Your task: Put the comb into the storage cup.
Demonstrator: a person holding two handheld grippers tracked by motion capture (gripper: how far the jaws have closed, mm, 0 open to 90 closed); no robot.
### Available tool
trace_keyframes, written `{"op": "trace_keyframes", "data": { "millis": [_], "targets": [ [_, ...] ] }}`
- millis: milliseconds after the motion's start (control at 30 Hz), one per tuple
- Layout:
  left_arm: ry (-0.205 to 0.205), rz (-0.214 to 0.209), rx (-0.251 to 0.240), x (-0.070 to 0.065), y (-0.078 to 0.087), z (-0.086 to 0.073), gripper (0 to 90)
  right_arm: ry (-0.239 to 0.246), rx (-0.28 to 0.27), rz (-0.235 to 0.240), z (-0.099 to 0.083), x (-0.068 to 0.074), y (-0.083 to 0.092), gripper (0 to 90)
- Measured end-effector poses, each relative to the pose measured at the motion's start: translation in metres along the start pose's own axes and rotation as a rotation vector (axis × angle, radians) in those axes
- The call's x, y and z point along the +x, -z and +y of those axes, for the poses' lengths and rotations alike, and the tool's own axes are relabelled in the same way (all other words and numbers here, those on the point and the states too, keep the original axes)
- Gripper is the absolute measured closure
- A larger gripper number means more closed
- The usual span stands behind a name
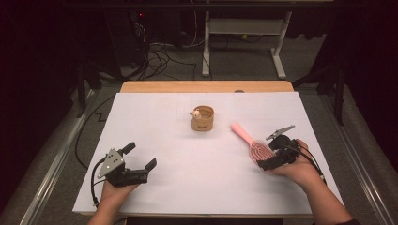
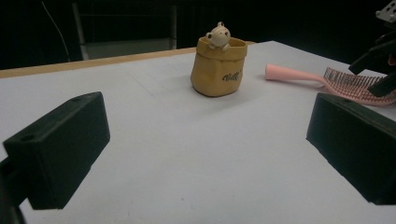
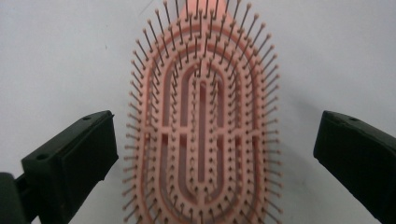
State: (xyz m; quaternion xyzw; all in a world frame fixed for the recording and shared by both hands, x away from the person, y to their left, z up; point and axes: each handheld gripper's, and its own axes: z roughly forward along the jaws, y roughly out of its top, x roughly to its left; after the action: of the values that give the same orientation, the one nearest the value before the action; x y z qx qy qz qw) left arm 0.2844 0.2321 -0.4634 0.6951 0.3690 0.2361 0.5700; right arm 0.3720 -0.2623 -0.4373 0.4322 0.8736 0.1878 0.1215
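A pink hairbrush [image 1: 248, 138] lies bristles-up on the white table [image 1: 155, 126], right of centre, its handle pointing toward the back. My right gripper [image 1: 269, 153] hovers at the brush head, open. In the right gripper view the brush head [image 3: 201, 84] sits between the two jaws of the right gripper [image 3: 217, 135] with a gap on each side. A tan pouch [image 1: 202, 119] with a small cream toy figure [image 1: 195, 113] on its rim stands mid-table. My left gripper [image 1: 139, 156] rests open near the front left, aimed at the pouch [image 2: 217, 70], nothing between its jaws [image 2: 208, 144].
The wooden table edge [image 1: 206, 86] runs along the back. Beyond it are the legs of a desk frame [image 1: 244, 42] and loose cables [image 1: 159, 56] on the floor. In the left gripper view the hairbrush [image 2: 322, 79] and the other gripper [image 2: 380, 60] show at far right.
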Motion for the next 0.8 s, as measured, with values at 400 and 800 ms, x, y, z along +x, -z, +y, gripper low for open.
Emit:
{"op": "trace_keyframes", "data": {
  "millis": [400,800],
  "targets": [
    [-0.004,-0.007,0.005,-0.002,-0.002,-0.001,0.0,0.063,0.159,0.01,0.02,0.003,-0.019,2.2],
    [-0.002,-0.001,0.001,-0.001,0.0,-0.001,0.0,0.084,0.249,0.015,0.034,0.005,-0.024,8.4]
  ]
}}
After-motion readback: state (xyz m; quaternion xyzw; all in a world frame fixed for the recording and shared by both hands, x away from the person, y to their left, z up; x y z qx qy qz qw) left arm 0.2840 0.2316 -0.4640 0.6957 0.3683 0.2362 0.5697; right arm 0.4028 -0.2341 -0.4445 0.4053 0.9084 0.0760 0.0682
